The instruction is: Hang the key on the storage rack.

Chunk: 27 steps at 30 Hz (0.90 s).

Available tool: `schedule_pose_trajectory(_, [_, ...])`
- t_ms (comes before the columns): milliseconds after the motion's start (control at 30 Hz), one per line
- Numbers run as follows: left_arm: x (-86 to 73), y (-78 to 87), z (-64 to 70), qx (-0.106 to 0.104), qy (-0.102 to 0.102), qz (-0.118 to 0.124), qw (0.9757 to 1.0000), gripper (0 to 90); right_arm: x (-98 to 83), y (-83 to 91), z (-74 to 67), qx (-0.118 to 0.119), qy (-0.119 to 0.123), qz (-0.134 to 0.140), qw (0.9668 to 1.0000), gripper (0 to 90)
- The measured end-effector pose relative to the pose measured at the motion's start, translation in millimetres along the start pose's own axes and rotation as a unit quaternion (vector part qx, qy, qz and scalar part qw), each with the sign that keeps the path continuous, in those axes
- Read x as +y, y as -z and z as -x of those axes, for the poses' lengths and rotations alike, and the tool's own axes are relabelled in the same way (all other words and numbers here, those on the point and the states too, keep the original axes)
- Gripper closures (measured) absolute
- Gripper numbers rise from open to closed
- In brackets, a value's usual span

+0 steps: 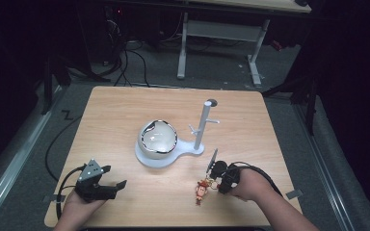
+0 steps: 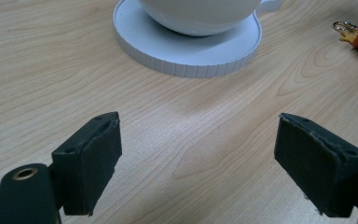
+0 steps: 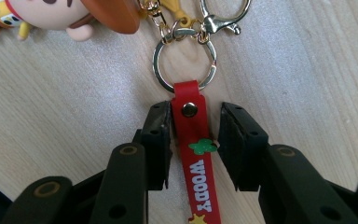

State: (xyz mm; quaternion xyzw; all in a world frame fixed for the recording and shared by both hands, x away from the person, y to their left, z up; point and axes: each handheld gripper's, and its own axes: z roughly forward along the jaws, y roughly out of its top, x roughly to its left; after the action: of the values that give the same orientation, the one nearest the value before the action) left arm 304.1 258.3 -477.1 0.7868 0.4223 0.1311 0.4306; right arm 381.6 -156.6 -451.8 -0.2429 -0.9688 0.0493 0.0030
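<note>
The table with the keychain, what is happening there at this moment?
A person works at a wooden table with a gripper in each hand. The right gripper has its jaws around the red strap of a character keychain lying on the table, with a small gap on one side, so not yet clamped. The left gripper rests open and empty near the front left. A white stand with a bowl sits mid-table.
</note>
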Motion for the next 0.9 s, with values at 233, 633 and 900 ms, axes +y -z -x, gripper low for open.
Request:
schedule_pose_trajectory(233, [0.2,-1.6,1.2,-0.003,-0.003,-0.004,1.0,15.6,-6.4,-0.2,3.6,0.018,0.029,0.007,0.9994,70.6])
schedule_pose_trajectory(633, [-0.7,-4.0,2.2,-0.003,-0.003,-0.01,0.9999,15.6,-1.5,-0.7,4.1,0.019,0.009,0.001,0.9998,63.7])
schedule_pose_trajectory(900, [-0.3,-5.2,4.6,-0.006,-0.009,-0.012,0.9999,15.6,-1.9,0.6,-0.6,0.014,0.011,0.013,0.9998,74.6])
